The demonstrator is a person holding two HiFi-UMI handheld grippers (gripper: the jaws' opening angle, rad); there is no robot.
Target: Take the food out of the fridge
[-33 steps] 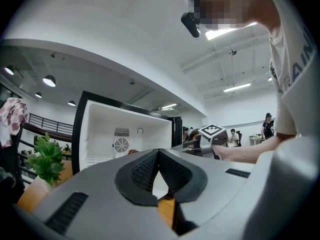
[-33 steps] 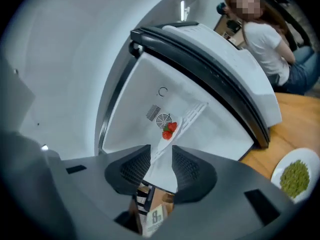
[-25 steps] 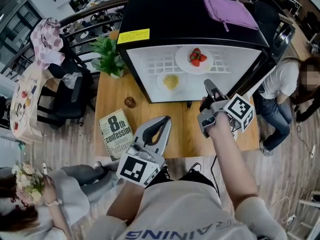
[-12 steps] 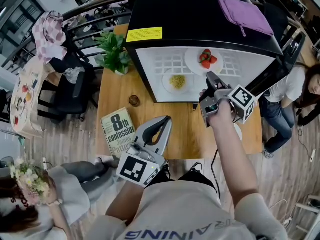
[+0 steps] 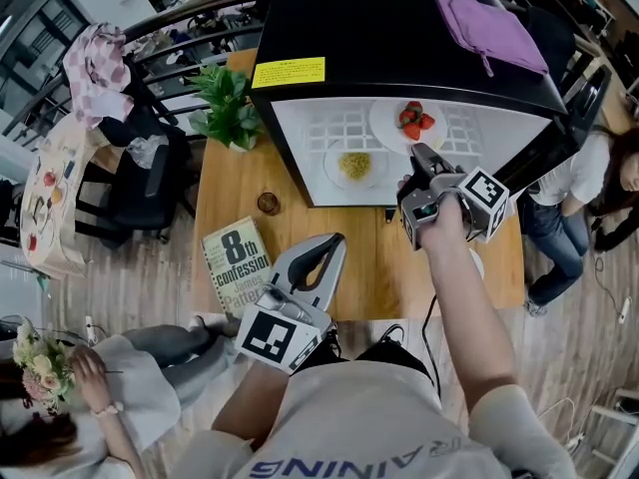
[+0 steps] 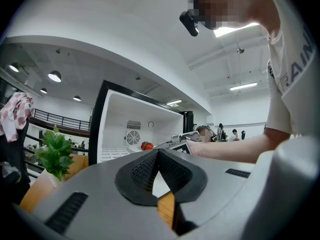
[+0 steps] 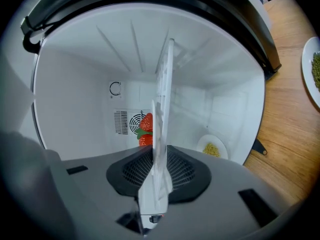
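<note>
Black fridge (image 5: pixel 399 28) on a wooden counter (image 5: pixel 230 193), door swung open to the right, white interior exposed. On the wire shelf (image 5: pixel 334 128) inside, the strawberry plate (image 5: pixel 384 130) with its strawberries (image 5: pixel 414 118); below the shelf, a plate of yellow food (image 5: pixel 334 173). Both foods inside the fridge, neither yet out. Right gripper (image 5: pixel 420 152) at the fridge mouth, just beside the strawberry plate and rolled onto its side. In the right gripper view, tongs just now closing and pinching a thin white edge seen end-on, pads against it on both sides. Probably the rim of the strawberry plate, though hard to tell from the shelf's front edge, lying in the same line. Behind that edge, the strawberries to one side, the plate of yellow food to the other, a fan grille (image 7: pixel 124 122) on the back wall. Left gripper (image 5: pixel 332 239) low over the counter's near edge, well apart from the fridge, tongs pressed together at the tips with nothing between them. On the counter left of the fridge, a potted plant (image 5: pixel 228 103), a small brown round object (image 5: pixel 267 202) and a book (image 5: pixel 238 259) lying flat. On the fridge top, a purple cloth (image 5: pixel 489 30) and a yellow label (image 5: pixel 289 71).
</note>
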